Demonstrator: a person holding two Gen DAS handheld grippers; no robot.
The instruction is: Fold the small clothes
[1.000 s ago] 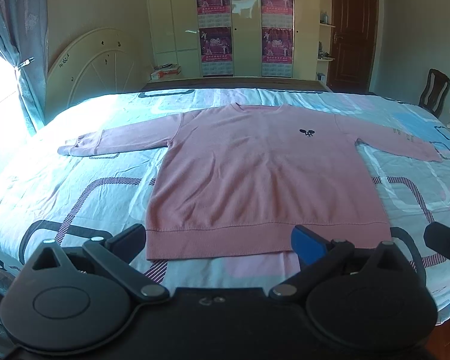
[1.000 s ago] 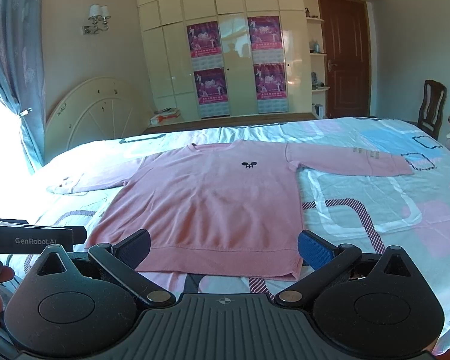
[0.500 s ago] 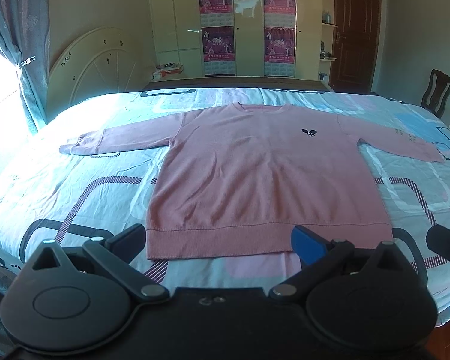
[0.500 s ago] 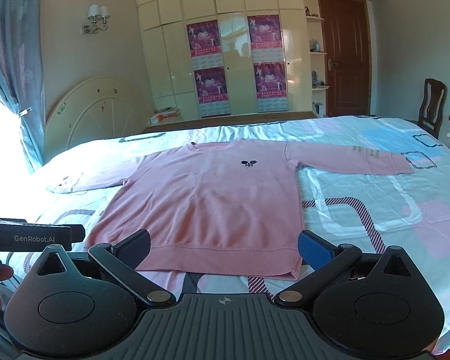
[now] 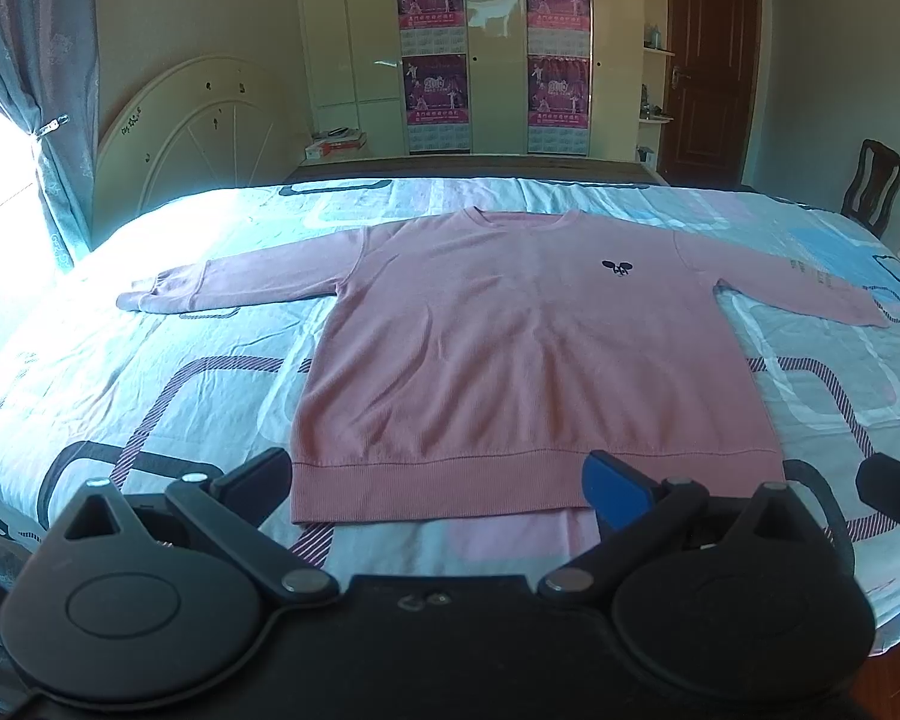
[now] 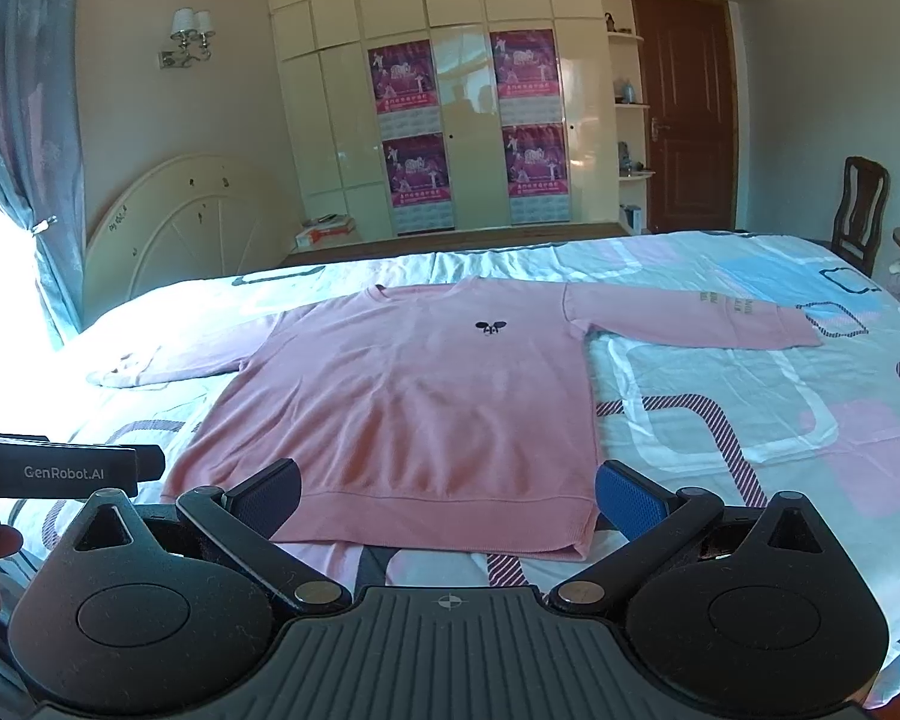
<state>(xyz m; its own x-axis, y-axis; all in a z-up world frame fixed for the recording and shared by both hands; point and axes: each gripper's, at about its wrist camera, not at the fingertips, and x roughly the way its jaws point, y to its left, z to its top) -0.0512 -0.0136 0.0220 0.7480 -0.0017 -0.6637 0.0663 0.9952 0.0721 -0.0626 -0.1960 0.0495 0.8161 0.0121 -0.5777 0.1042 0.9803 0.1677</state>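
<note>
**Pink sweatshirt laid flat on the bed, both pairs of fingers released ahead of the first fold**

The pink sweatshirt (image 5: 510, 354) lies face up on the patterned bed sheet (image 5: 150, 372), body smooth, hem toward me, neckline at the far side. Both sleeves are spread out sideways: the left sleeve (image 5: 240, 285) toward the window, the right sleeve (image 6: 690, 318) toward the door side. A small dark emblem (image 6: 491, 327) sits on the chest, and the hem band (image 5: 450, 480) is ribbed.

My left gripper (image 5: 438, 486) and right gripper (image 6: 447, 498) both hover just short of the hem, fingers spread wide and holding nothing; no pad touches the cloth.

I judge the garment light, soft and limp. It should drape and sag from any single pinch, and a knit this thin may drag on the sheet instead of sliding. The ribbed hem corners and the sleeve cuffs look like the firmest places to take hold; a pinch in the middle of the body would probably bunch it and could catch the sheet beneath.
</note>
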